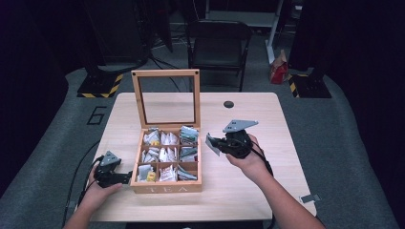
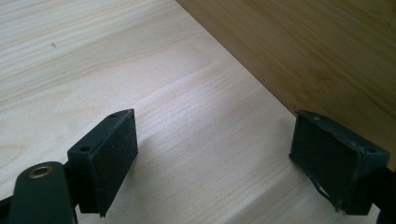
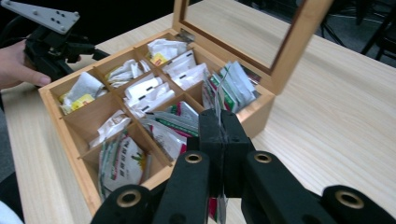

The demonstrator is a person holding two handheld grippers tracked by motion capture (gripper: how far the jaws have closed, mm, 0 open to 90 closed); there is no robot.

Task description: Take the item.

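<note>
A wooden tea box stands mid-table with its glass lid upright, and its compartments hold several tea sachets. My right gripper hovers just right of the box, shut on a flat tea sachet. In the right gripper view the sachet shows edge-on between the closed jaws of the right gripper. My left gripper rests on the table at the box's front left corner. It is open, with nothing between its pads, next to the box's side wall.
A black chair stands behind the table. A small dark disc lies on the table behind the right hand, and a metal clip sits at the front right corner. Bare tabletop lies to the box's right.
</note>
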